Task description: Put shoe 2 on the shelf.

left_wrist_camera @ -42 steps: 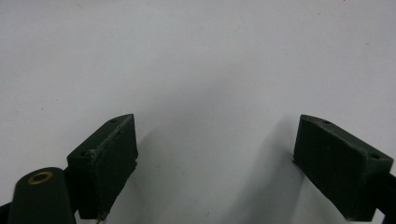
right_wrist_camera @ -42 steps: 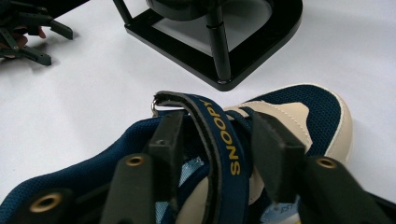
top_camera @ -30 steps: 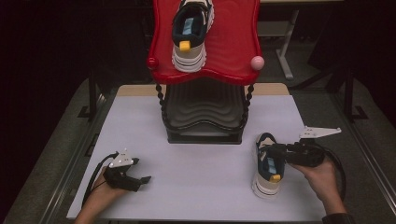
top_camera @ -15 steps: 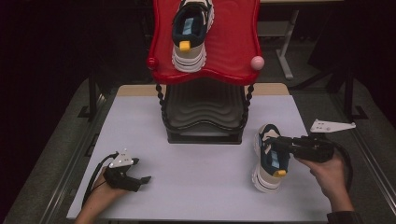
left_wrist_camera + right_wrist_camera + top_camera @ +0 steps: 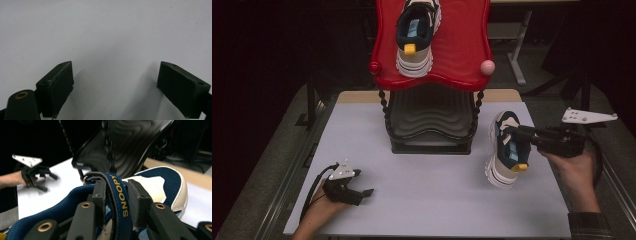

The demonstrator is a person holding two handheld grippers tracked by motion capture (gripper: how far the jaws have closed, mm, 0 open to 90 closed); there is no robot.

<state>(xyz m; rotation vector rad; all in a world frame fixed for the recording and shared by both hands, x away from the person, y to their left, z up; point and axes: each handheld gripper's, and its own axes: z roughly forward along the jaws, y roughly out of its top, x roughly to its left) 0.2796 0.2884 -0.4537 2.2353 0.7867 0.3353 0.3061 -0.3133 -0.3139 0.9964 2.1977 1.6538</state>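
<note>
Second sneaker pinched by its strap

Your right hand-held gripper [image 5: 115, 202] clamps the sneaker's [image 5: 507, 150] soft, floppy strap; expect swinging. Left hand-held gripper [image 5: 354, 192] rests open on the tabletop [image 5: 427, 200].

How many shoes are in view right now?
2. One shoe lies on the red tray atop the rack. The other shoe is clamped by its strap in the right gripper, at the table's right side. None seems hidden.

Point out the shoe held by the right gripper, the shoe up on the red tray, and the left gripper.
held shoe [image 5: 504, 150], high view, its blue insole.
shoe on the red tray [image 5: 416, 37], high view, its dark collar.
left gripper [image 5: 368, 192], high view, between its fingertips.
</note>
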